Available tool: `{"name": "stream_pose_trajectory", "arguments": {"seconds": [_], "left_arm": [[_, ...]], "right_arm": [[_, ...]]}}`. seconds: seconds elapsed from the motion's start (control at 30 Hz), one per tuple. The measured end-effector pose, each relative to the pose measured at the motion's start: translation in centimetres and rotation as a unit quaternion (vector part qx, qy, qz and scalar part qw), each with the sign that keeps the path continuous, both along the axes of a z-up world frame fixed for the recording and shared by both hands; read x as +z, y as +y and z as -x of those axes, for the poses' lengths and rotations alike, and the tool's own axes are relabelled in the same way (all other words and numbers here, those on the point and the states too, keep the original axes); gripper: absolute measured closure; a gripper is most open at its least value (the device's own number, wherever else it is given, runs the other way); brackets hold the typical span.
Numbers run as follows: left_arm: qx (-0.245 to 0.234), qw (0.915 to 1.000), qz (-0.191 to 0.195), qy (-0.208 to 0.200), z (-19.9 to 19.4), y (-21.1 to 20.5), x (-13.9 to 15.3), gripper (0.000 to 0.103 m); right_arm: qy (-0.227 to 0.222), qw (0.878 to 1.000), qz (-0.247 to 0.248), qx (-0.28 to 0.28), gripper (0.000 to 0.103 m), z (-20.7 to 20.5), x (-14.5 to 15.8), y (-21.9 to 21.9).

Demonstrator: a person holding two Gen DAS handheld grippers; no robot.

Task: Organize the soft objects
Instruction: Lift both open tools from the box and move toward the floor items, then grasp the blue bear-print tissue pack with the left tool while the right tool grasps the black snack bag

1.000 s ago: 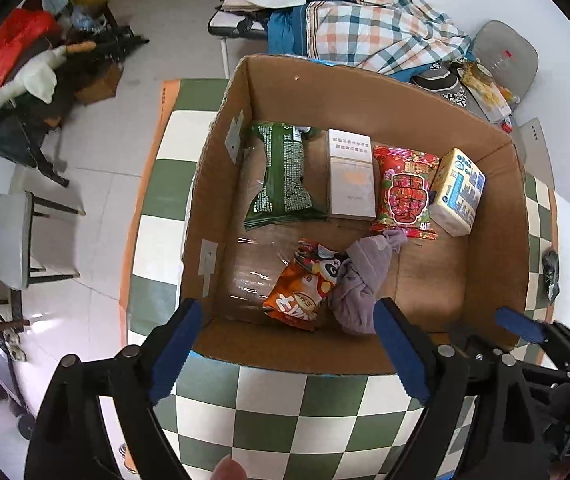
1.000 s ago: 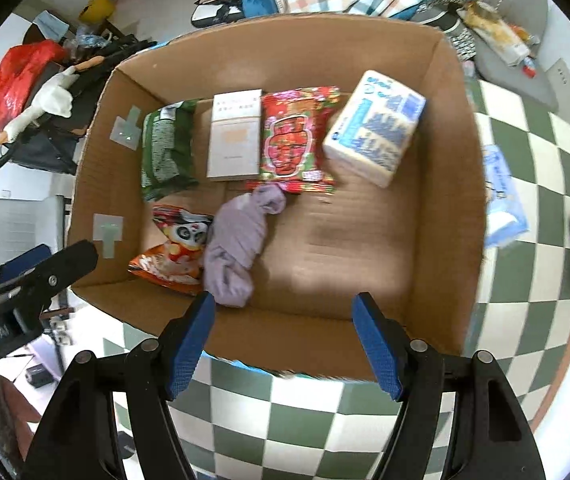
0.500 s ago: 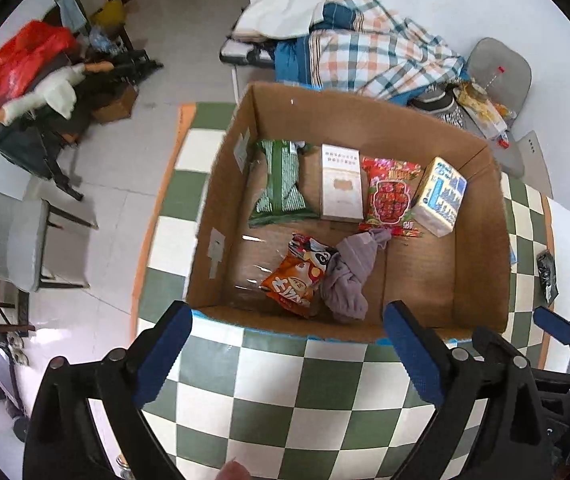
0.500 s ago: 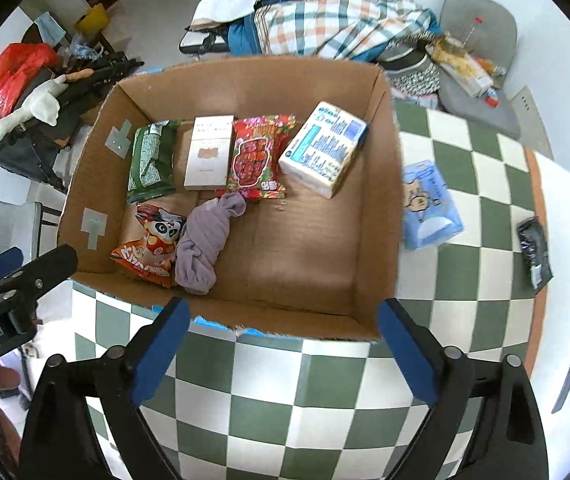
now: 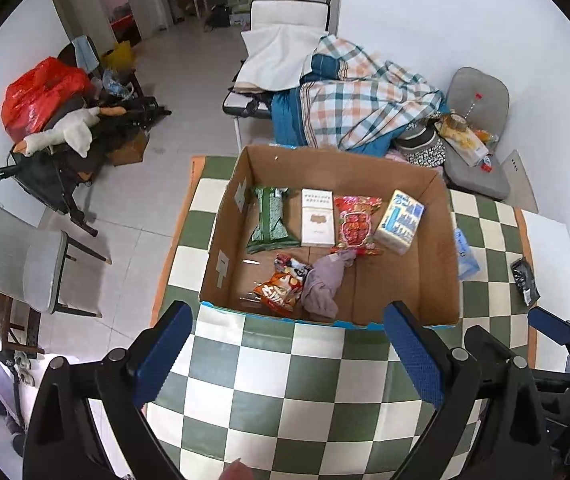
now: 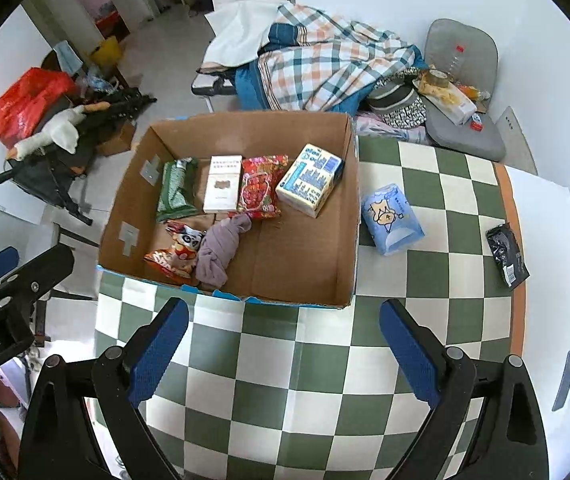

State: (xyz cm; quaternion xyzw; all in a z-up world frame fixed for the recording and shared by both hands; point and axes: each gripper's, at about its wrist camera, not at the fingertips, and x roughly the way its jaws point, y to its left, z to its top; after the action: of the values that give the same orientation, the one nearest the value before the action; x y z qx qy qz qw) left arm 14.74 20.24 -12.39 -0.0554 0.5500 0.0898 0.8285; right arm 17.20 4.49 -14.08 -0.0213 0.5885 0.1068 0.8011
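A cardboard box (image 6: 347, 208) stands on the checkered table (image 6: 325, 380). Inside lie a green pack (image 6: 176, 189), a white box (image 6: 224, 189), a red snack bag (image 6: 260, 187), a tissue pack (image 6: 309, 184), an orange snack bag (image 6: 175, 254) and a purple cloth (image 6: 219, 254). A blue tissue pack (image 6: 391, 219) and a black packet (image 6: 507, 255) lie on the table right of the box. My left gripper (image 5: 289, 354) and right gripper (image 6: 283, 350) are both open and empty, above the table in front of the box. The box also shows in the left wrist view (image 5: 437, 248).
The table's left edge drops to the floor, with a grey chair (image 5: 17, 256) beside it. A cot with a plaid blanket (image 6: 317, 68) and a cluttered grey chair (image 6: 461, 120) stand behind the table. A pile of bags (image 6: 45, 120) sits at far left.
Both grippers have pulled back and up from the box, so the box looks smaller and more table shows. Both stay open and empty. The things in the box have not moved.
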Motion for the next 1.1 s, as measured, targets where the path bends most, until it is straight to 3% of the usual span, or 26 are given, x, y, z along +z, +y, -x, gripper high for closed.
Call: {"name": "stream_pose_trajectory", "arguments": {"seconds": [0.27, 0.47, 0.57, 0.7, 0.87, 1.1], "left_arm": [[-0.02, 0.9997, 0.009, 0.013, -1.8, -5.1, 0.7, 0.005], [-0.072, 0.9908, 0.09, 0.07, -6.7, -13.4, -2.4, 0.005], [-0.093, 0.9826, 0.115, 0.112, -9.9, -18.6, -5.1, 0.005], [-0.091, 0.9683, 0.135, 0.189, -14.9, -24.3, -11.1, 0.005], [-0.073, 0.9587, 0.103, 0.255, -19.1, -28.3, -18.6, 0.005], [-0.034, 0.9491, 0.054, 0.309, -22.5, -29.5, -26.4, 0.005]], "right_arm": [[0.003, 0.999, -0.035, -0.013, 0.005, -0.2, 1.5, -3.9], [0.017, 0.996, -0.018, -0.081, 0.005, -1.8, 0.1, -13.1], [0.022, 0.992, 0.001, -0.128, 0.005, -2.7, -0.8, -19.5], [0.028, 0.983, 0.018, -0.179, 0.005, -3.8, -2.2, -27.2], [0.047, 0.972, 0.035, -0.226, 0.005, -5.4, -5.4, -35.4], [0.082, 0.969, 0.047, -0.23, 0.005, -7.7, -10.0, -40.7]]}}
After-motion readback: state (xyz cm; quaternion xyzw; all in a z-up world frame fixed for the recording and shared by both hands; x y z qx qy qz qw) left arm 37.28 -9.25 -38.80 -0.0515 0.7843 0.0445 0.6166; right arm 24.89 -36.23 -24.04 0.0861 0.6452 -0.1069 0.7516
